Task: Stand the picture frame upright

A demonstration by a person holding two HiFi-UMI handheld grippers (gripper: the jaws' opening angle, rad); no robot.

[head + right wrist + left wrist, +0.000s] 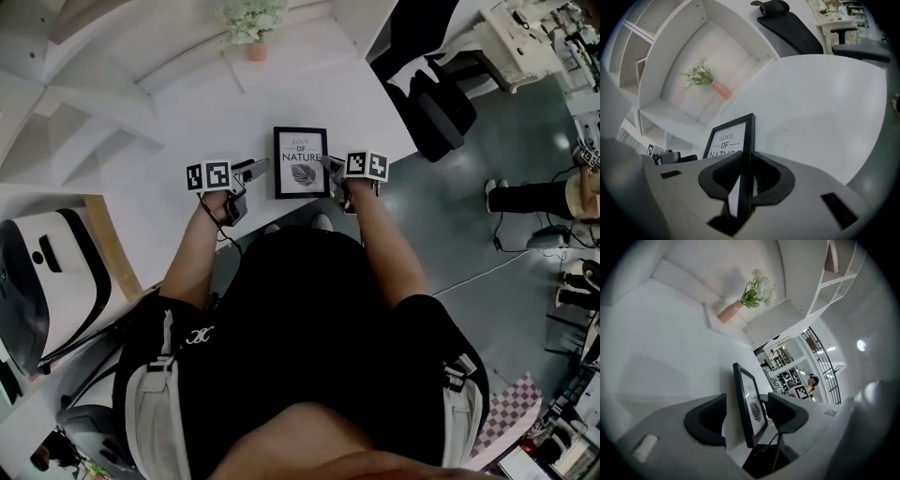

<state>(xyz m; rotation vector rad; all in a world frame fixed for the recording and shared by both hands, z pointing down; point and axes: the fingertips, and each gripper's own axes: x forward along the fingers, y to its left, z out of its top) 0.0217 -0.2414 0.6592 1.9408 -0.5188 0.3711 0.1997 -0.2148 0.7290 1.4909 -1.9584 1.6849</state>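
The frame (301, 162) is at the tabletop's (187, 112) near edge, seemingly mid-raise. Your right gripper (332, 166) pinches its right side, while your left gripper (261, 169) gapes around its left. Next, steady it upright with both.

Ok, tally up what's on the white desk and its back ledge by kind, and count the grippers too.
frame: 1
vase of flowers: 1
grippers: 2 (left gripper, right gripper)
Total: 4
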